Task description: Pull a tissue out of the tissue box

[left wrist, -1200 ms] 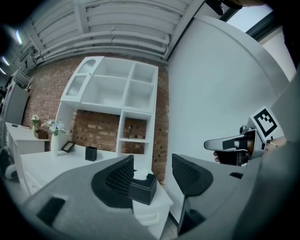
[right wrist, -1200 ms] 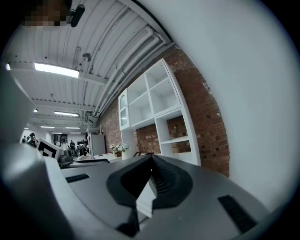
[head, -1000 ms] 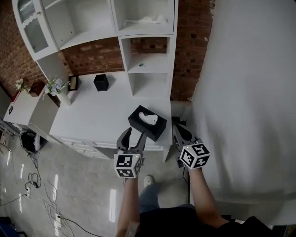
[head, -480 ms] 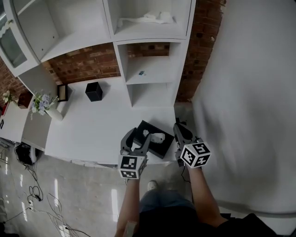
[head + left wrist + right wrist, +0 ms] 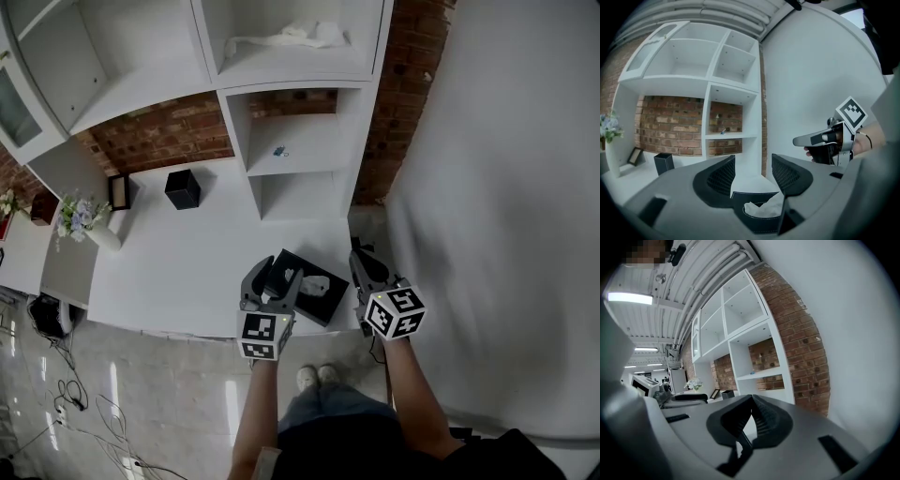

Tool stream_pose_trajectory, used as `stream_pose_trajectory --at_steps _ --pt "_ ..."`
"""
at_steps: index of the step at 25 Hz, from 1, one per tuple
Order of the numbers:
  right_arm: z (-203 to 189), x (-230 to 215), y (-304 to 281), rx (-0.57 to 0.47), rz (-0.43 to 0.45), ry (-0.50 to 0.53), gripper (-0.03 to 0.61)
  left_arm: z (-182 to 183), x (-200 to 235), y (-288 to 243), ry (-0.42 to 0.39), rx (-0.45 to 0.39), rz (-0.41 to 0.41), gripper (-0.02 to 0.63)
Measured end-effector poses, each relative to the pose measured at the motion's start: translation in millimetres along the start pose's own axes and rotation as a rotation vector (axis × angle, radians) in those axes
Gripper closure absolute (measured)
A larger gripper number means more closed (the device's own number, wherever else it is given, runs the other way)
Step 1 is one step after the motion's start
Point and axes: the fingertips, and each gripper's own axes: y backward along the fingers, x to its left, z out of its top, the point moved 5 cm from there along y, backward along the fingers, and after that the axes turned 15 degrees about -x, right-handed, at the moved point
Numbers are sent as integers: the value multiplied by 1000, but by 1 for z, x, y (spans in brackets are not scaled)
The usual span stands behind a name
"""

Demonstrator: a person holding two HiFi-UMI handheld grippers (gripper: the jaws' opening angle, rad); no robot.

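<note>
A black tissue box lies near the front edge of the white counter, with a white tissue poking out of its slot. My left gripper stands open just above the box's near left end. In the left gripper view the box and the tissue lie just below and beyond the open jaws of this gripper, apart from them. My right gripper hovers to the right of the box, shut on nothing. Its jaws meet in the right gripper view.
White shelving against a brick wall rises behind the counter. A black cube holder, a picture frame and a flower vase stand at the back left. A white wall is close on the right. Cables lie on the floor.
The person has stepped closer to the counter. The open left gripper has come forward over the near end of the tissue box. The right gripper stays beside the box.
</note>
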Motion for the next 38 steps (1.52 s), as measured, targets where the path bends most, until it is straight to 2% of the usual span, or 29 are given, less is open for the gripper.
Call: stream_pose_trajectory --at_steps 5,10,15,21,24,27,38 --pt "2 -9 1 7 -2 4 581 4 8 -15 -128 96 -164 388" --pt "3 -14 3 11 -1 2 580 3 0 -33 -253 231 -409 388" --pt "1 -20 6 24 -4 3 581 -18 -20 -44 -352 375 -669 388" --pt "-2 -27 9 43 -10 12 581 -58 -32 -47 -455 563 -862 396" --pt "-3 -32 12 48 -22 9 581 -78 -35 -46 -491 639 -925 417" --pt "-6 -36 14 55 -32 2 580 -94 -36 -47 -513 684 -955 433" --pt "-15 -41 18 82 -41 -8 581 -119 -42 -49 -490 732 -980 506"
